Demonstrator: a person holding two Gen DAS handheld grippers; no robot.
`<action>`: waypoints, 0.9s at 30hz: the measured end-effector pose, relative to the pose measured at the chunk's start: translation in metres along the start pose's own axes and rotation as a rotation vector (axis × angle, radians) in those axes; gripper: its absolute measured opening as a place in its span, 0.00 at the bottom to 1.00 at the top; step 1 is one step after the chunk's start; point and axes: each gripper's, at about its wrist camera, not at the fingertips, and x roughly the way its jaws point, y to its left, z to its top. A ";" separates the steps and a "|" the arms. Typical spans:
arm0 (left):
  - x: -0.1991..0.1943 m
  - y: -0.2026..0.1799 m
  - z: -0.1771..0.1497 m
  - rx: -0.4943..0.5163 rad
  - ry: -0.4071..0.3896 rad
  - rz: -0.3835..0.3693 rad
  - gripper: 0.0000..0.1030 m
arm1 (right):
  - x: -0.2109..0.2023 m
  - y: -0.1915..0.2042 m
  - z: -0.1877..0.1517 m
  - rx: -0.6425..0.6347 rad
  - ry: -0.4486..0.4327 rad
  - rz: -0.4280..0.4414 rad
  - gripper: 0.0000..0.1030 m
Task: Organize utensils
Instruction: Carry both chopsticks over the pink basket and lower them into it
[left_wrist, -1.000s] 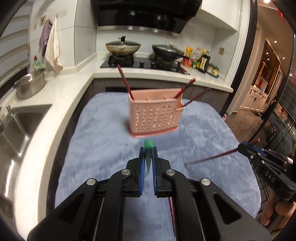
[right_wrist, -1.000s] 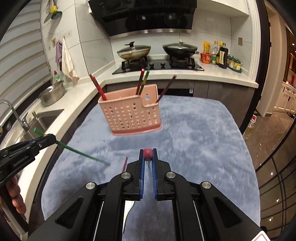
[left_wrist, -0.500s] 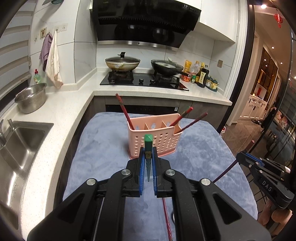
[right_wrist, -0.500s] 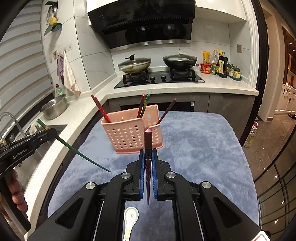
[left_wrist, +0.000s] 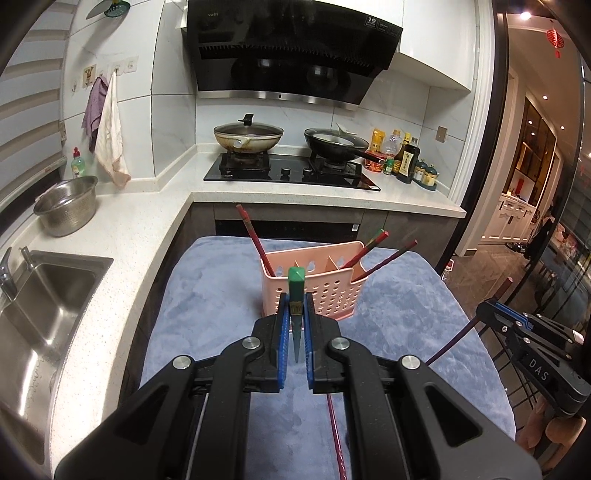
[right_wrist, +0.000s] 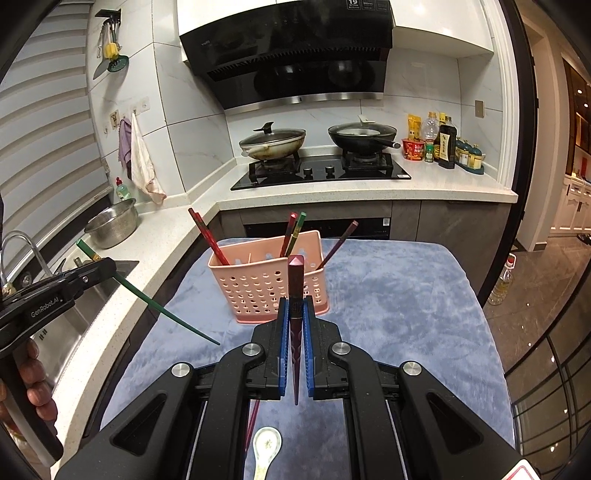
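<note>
A pink perforated utensil basket (left_wrist: 317, 291) stands on the blue cloth (left_wrist: 207, 310); it also shows in the right wrist view (right_wrist: 266, 288), holding several red and green chopsticks. My left gripper (left_wrist: 295, 314) is shut on a green chopstick (left_wrist: 296, 295), its thick end up, in front of the basket. My right gripper (right_wrist: 295, 317) is shut on a dark red chopstick (right_wrist: 295, 291), also upright before the basket. A dark red chopstick (left_wrist: 338, 439) and a white spoon (right_wrist: 266, 448) lie on the cloth below the grippers.
A white counter (left_wrist: 122, 236) runs along the left with a steel sink (left_wrist: 40, 291) and colander (left_wrist: 68, 208). A stove with two pans (right_wrist: 317, 138) and bottles (right_wrist: 443, 147) is at the back. The cloth's right edge drops to the floor (right_wrist: 535, 310).
Both grippers tilted upward, so each held chopstick now stands more upright with its thick end raised. The basket sits lower and farther in both views.
</note>
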 end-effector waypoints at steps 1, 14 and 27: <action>0.000 0.000 0.001 0.001 -0.002 0.002 0.07 | 0.000 0.001 0.001 0.000 -0.001 0.001 0.07; -0.005 0.004 0.020 -0.014 -0.039 0.004 0.07 | -0.001 0.001 0.017 0.003 -0.029 0.020 0.07; -0.003 0.010 0.064 -0.019 -0.122 0.030 0.07 | 0.004 -0.003 0.055 0.036 -0.093 0.061 0.07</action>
